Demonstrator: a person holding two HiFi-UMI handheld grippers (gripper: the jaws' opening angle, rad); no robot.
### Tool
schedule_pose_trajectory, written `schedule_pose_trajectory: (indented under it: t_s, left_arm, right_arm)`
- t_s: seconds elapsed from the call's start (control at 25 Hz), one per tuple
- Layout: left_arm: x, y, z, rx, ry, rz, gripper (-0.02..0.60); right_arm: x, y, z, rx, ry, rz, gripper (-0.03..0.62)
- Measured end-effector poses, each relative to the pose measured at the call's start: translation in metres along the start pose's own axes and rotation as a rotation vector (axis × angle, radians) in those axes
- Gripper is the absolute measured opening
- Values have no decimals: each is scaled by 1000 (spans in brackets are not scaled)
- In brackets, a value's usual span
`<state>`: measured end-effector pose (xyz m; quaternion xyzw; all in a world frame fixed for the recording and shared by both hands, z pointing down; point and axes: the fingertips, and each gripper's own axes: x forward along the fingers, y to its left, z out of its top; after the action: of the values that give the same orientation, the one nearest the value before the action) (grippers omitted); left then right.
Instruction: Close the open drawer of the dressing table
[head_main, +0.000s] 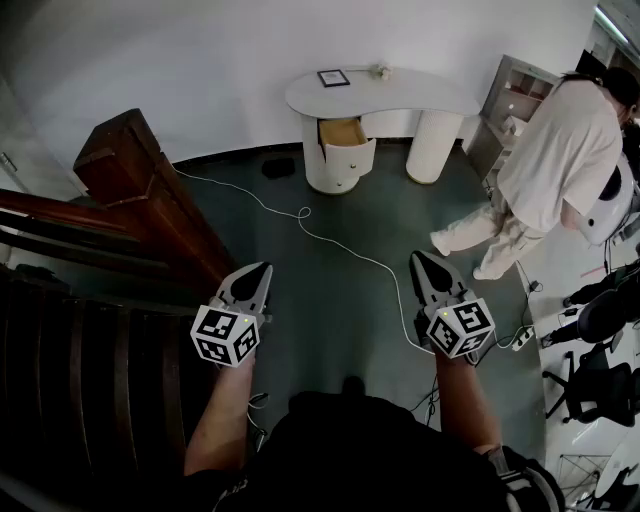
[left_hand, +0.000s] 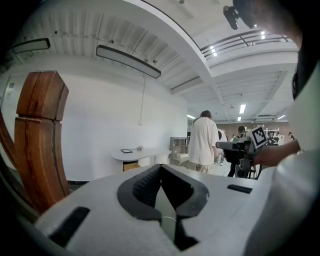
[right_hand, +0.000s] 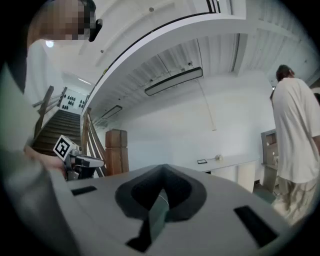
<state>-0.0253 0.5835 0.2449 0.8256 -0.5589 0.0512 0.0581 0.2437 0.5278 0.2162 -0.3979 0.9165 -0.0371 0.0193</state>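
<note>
Open drawer (head_main: 345, 135) lay well ahead, midway between my left gripper (head_main: 264, 267) and right gripper (head_main: 416, 257); both pressed together, empty.

The dressing table (head_main: 380, 95) stands well ahead of my left gripper (head_main: 261, 270) and right gripper (head_main: 419, 260), against the wall. Its open drawer (head_main: 345, 135) is in the left pedestal, and a picture frame (head_main: 333, 77) sits on top. A cable (head_main: 330, 240) crosses the floor between us. A newel post (head_main: 125, 150) stands ahead-left of my left gripper. A person (head_main: 560, 150) stands ahead-right of my right gripper, before a shelf unit (head_main: 515, 95).
</note>
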Motion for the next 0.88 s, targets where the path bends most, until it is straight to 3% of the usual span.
schedule_pose_trajectory:
  t_s: [0.12, 0.36, 0.64, 0.76, 0.88]
  left_arm:
    - [8, -8, 3, 5, -7, 6, 5]
    - [31, -30, 3, 86, 58, 25, 3]
    - [56, -49, 8, 42, 31, 11, 3]
    - [66, -45, 6, 63, 21, 3, 3]
    - [79, -28, 5, 28, 8, -26, 3]
  right_arm:
    - [0, -5, -2, 10, -3, 21, 0]
    - [-15, -27, -9, 73, -8, 46, 0]
    - [-19, -36, -20, 86, 30, 122, 2]
    - [-8, -35, -29, 112, 49, 151, 2]
    - [12, -37, -39, 111, 81, 148, 2]
